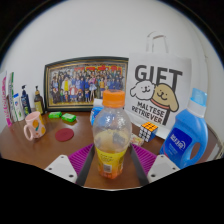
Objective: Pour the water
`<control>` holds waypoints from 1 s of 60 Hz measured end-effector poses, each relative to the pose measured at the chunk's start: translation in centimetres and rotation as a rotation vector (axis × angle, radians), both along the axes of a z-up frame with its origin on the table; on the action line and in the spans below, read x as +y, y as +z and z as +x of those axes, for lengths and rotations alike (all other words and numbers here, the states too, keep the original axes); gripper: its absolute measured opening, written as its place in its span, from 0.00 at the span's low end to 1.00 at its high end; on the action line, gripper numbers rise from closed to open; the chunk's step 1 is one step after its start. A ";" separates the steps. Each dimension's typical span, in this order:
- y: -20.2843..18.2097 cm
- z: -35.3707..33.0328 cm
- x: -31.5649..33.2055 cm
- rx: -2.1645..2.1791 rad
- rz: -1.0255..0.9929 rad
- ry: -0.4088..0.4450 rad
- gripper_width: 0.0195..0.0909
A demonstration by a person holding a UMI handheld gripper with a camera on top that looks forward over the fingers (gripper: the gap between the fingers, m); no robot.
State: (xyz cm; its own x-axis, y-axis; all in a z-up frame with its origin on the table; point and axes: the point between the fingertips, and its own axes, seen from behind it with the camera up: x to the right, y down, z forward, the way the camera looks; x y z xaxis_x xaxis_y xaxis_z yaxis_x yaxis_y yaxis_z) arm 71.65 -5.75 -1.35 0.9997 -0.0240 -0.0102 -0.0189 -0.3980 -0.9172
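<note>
Gripper view: claw (112,160) clamped on a clear bottle (112,138) with an orange cap and orange label, both purple pads (81,157) pressing its lower sides. Bottle upright, long axis vertical, centred between the fingers and standing or hovering just over the wooden worktop (30,150); contact with the wood not readable.

Beyond and to the left, a pale mug (35,125) with a handle, near a red coaster (65,133) and small green blocks (62,116). Likely pouring target, so bottle probably needs carrying left and forward, then tipping toward the mug.

Behind: framed group photo (85,81), white gift bag (158,92), blue detergent bottle (187,130) close on the right, worth avoiding during any swing.
</note>
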 end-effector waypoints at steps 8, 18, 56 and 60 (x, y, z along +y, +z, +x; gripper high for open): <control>-1.7 -0.1 1.3 -0.017 -0.004 0.010 0.52; -1.4 -0.6 1.3 -0.018 0.000 0.003 0.21; 16.8 -10.0 10.0 -1.043 0.036 0.039 0.09; 17.6 -12.8 11.3 -1.192 0.033 0.069 0.09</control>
